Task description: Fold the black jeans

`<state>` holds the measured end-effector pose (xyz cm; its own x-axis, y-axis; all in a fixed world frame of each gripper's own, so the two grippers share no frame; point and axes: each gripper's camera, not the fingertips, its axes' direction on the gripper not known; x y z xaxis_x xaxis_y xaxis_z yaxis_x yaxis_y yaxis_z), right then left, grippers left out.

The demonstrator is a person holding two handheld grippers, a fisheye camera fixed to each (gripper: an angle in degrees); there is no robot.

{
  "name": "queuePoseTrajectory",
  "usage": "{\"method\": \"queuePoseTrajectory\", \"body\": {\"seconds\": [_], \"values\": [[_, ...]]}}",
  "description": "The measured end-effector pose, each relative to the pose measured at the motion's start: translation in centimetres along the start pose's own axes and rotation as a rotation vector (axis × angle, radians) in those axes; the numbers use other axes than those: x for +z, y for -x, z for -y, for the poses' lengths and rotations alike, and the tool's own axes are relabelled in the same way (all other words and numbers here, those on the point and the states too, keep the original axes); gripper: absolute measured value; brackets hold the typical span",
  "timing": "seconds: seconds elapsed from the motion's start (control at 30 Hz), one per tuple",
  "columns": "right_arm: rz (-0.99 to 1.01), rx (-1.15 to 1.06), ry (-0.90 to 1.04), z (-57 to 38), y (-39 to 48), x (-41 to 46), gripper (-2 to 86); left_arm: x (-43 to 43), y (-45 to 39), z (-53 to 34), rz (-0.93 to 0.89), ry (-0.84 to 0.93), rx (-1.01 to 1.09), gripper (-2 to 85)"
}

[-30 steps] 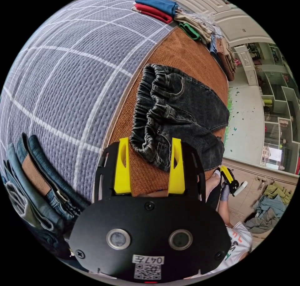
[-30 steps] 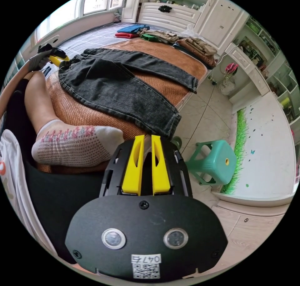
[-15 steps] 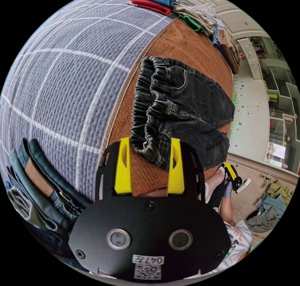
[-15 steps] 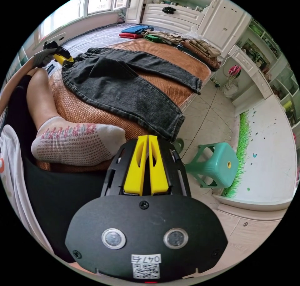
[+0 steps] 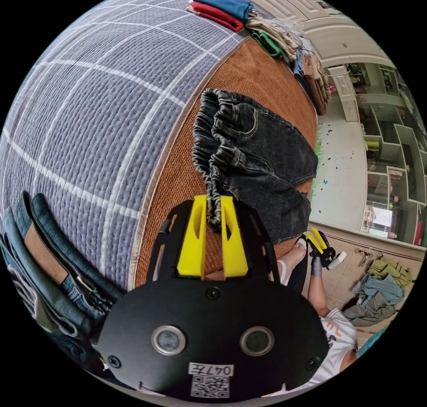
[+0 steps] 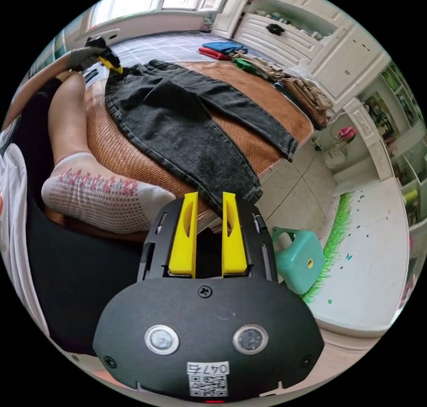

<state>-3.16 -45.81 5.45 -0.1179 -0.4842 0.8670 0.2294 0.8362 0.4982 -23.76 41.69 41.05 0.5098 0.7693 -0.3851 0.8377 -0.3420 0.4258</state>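
Left gripper (image 5: 212, 211) clamped on elastic waistband (image 5: 205, 151) of black jeans (image 5: 253, 157), which lie on brown mat (image 5: 253, 75) beside grey checked quilt (image 5: 98, 95).

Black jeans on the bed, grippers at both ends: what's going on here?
A person sitting at the bed's edge is starting to fold the black jeans, which lie flat on the brown mat. The left gripper has its fingers closed on the elastic waistband. The right gripper is open, hovering at the hem of the nearer leg, not gripping it. No fold is made yet.
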Motion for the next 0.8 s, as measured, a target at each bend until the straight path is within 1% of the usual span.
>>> {"method": "queuePoseTrajectory", "body": {"seconds": [0.07, 0.2, 0.3, 0.47, 0.67, 0.8], "values": [[-0.003, -0.095, 0.051, 1.4, 0.7, 0.8, 4.4, -0.1, -0.1, -0.3, -0.004, -0.007, 0.010, 4.8], [0.015, -0.174, 0.079, 2.8, 1.4, 0.9, 1.0, -0.4, -0.7, -0.8, 0.013, -0.023, 0.028, 4.4], [-0.007, -0.140, 0.068, 3.4, 1.7, 0.3, 0.2, -0.7, -0.6, -1.2, -0.010, -0.044, 0.036, 4.4], [-0.026, 0.010, 0.086, 4.1, 2.7, 0.0, -0.3, -0.7, -0.3, -1.3, -0.040, -0.052, 0.040, 4.4], [-0.230, -0.078, 0.164, 6.2, 6.7, 0.1, -0.3, -0.4, -0.5, -0.8, -0.029, -0.028, 0.043, 4.4], [-0.252, -0.081, 0.183, 7.1, 7.2, -0.2, -0.2, -0.5, -0.3, -0.9, -0.046, -0.029, 0.045, 4.5]]}}
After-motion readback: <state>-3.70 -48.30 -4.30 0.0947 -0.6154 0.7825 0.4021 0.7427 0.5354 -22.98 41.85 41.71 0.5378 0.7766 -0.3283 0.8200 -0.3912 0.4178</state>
